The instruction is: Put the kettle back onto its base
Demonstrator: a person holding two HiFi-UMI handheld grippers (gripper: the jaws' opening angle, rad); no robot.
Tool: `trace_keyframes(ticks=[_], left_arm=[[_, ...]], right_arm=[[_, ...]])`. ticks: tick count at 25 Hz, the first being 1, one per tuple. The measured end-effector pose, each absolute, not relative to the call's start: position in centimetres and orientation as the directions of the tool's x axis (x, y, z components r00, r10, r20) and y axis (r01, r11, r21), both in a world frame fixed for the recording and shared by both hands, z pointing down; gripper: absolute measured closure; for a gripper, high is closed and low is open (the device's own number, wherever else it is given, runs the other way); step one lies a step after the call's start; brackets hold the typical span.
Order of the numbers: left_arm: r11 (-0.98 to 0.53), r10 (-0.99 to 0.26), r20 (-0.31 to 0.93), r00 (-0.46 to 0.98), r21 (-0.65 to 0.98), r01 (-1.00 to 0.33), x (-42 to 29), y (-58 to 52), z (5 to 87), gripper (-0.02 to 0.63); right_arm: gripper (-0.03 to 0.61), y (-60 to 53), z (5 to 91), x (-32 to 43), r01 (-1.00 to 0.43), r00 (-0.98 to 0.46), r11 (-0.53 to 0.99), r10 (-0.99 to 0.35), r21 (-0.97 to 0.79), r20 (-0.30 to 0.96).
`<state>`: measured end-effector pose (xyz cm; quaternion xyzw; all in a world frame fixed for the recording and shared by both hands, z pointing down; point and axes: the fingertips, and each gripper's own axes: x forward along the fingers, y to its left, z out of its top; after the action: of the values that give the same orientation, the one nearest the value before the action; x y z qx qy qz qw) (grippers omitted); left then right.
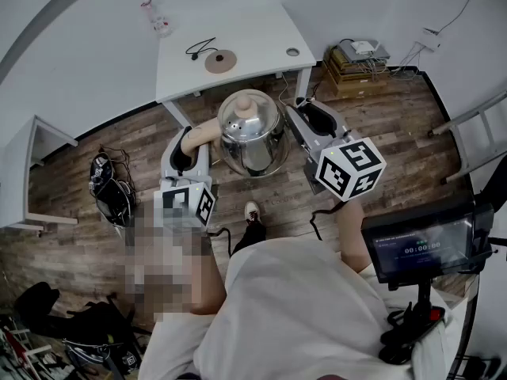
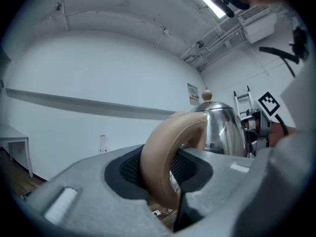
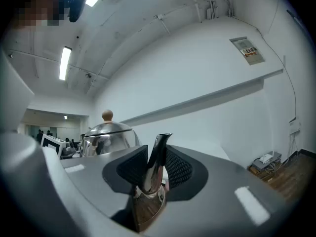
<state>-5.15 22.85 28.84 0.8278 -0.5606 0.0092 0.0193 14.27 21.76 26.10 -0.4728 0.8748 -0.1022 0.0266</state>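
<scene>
A shiny steel kettle (image 1: pixel 251 137) with a glass lid and wooden knob hangs in the air over the wooden floor, just in front of the white table (image 1: pixel 253 30). My left gripper (image 1: pixel 191 144) is shut on its beige handle (image 2: pixel 160 152); the kettle body (image 2: pixel 224 130) shows beyond the jaws. My right gripper (image 1: pixel 305 117) is shut on the thin steel spout (image 3: pixel 154 164), with the domed lid (image 3: pixel 109 132) behind it. The round brown base (image 1: pixel 220 60) lies on the table with its black cord (image 1: pixel 201 48).
A small clear bottle (image 1: pixel 158 18) stands at the table's far left. Boxes with a device (image 1: pixel 356 60) sit on the floor at right, near a ladder (image 1: pixel 475 125). Bags (image 1: pixel 111 187) lie at left beside a low white table (image 1: pixel 32 172). A screen on a stand (image 1: pixel 428 244) is at my right.
</scene>
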Motion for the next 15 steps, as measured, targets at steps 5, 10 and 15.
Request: trace_keyframes(ticks=[5, 10, 15], left_arm=[[-0.366, -0.929, 0.036, 0.367, 0.029, -0.93, -5.3, 23.1, 28.9, 0.486], [-0.362, -0.931, 0.03, 0.363, 0.037, -0.931, -5.5, 23.3, 28.7, 0.488], [-0.363, -0.931, 0.027, 0.363, 0.025, -0.932, -5.3, 23.7, 28.0, 0.486]], right_arm=[[0.469, 22.0, 26.0, 14.1, -0.816, -0.56, 0.541, -0.828, -0.204, 0.045], [0.469, 22.1, 25.5, 13.9, -0.806, -0.563, 0.549, -0.826, -0.22, 0.001], [0.471, 22.4, 24.8, 14.1, -0.804, -0.56, 0.553, -0.828, -0.217, -0.032]])
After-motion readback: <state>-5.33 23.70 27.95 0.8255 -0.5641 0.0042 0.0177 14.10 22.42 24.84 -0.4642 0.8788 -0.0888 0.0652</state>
